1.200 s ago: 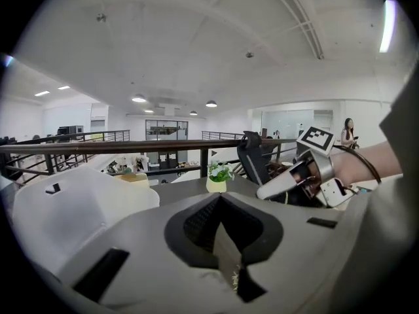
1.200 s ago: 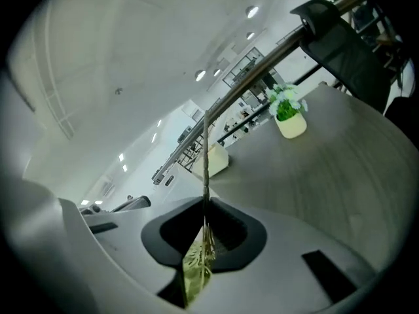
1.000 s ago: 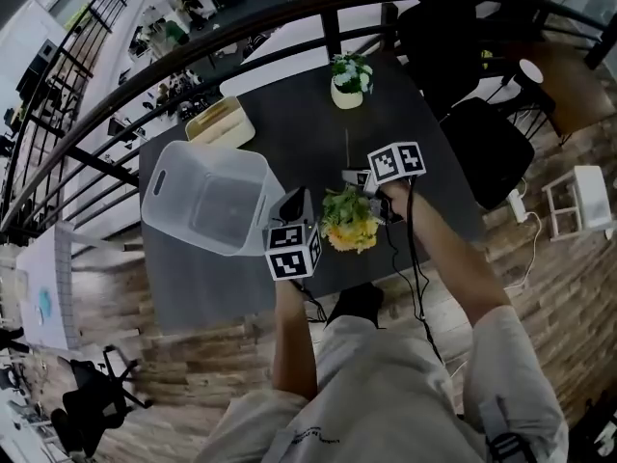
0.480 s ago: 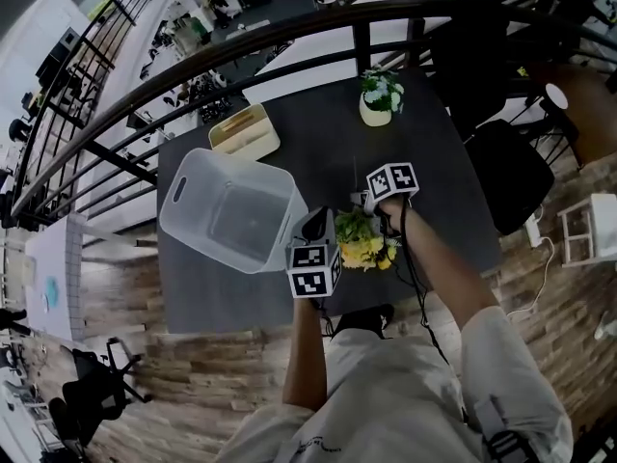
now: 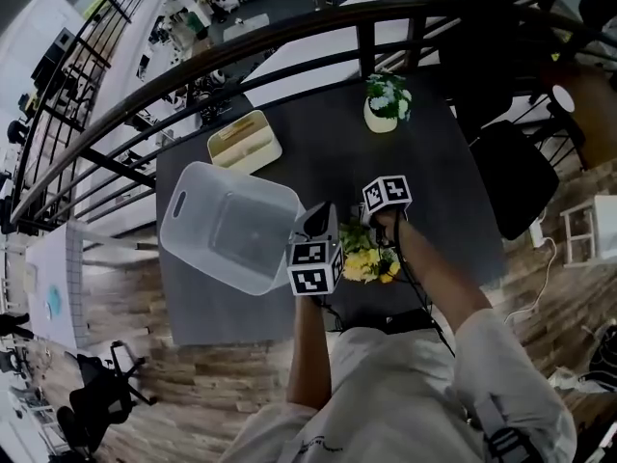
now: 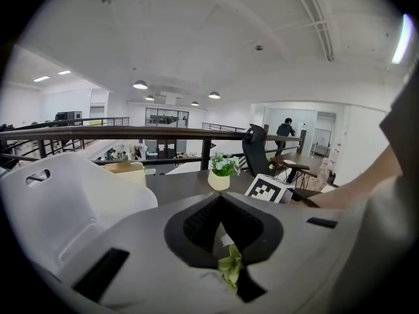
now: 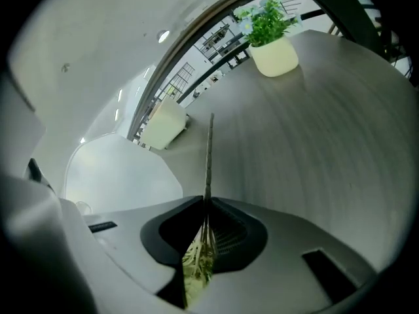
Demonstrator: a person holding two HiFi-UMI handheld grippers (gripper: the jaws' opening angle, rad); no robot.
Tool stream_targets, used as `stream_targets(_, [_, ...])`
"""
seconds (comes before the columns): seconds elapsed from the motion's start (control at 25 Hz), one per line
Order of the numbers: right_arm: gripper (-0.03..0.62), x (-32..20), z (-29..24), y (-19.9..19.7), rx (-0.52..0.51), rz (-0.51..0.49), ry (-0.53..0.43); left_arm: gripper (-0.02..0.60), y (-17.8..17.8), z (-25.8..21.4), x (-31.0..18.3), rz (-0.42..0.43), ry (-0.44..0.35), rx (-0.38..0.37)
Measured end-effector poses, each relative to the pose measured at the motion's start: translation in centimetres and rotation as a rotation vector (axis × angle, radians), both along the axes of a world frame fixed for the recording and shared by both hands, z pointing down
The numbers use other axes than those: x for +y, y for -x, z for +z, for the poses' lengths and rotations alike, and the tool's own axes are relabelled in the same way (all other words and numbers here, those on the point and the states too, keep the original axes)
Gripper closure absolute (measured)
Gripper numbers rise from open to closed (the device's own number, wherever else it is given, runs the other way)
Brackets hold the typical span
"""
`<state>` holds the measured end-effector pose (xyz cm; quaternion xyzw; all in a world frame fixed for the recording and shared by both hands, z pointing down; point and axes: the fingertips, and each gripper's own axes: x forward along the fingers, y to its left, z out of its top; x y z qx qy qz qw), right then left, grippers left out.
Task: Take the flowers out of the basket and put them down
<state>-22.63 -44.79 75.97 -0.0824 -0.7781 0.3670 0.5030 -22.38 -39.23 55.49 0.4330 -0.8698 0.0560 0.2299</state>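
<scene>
In the head view the flowers (image 5: pixel 370 260) are outside the basket (image 5: pixel 246 185), just beside its corner nearest us. They sit between the left tongs (image 5: pixel 317 244) and the right tongs (image 5: pixel 383 208). Compared with a second ago, the bunch seems to have come slightly further from the basket toward our side of the table (image 5: pixel 439 162), with both tongs kept on it. We judge the lifting-out finished, with only the setting-down left. We cannot tell here whether the blooms already rest on the table.

In the left gripper view the left tongs (image 6: pixel 226 241) are closed, with a green leaf (image 6: pixel 230 270) of the flowers nipped between them. The basket's pale wall rises close on the left.

In the right gripper view the right tongs (image 7: pixel 206 224) are clamped on the stem (image 7: pixel 209 162), which juts forward over bare table, pointing past the basket.

For room, a beige box (image 5: pixel 245 141) sits just beyond the basket, and a potted plant (image 5: pixel 386 104) stands well apart from it. The tabletop between them is bare. The table's near edge lies close below the bunch, and a railing (image 5: pixel 289 37) runs beyond the basket's far side.
</scene>
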Motion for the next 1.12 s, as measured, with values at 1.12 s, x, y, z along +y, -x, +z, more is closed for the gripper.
stream_targets(1.12, [0.456, -2.8, -18.2, -8.8, -0.686, -0.405, 0.014, 0.557, -11.6, -1.0, 0.1, -0.553, 0.03, -0.115])
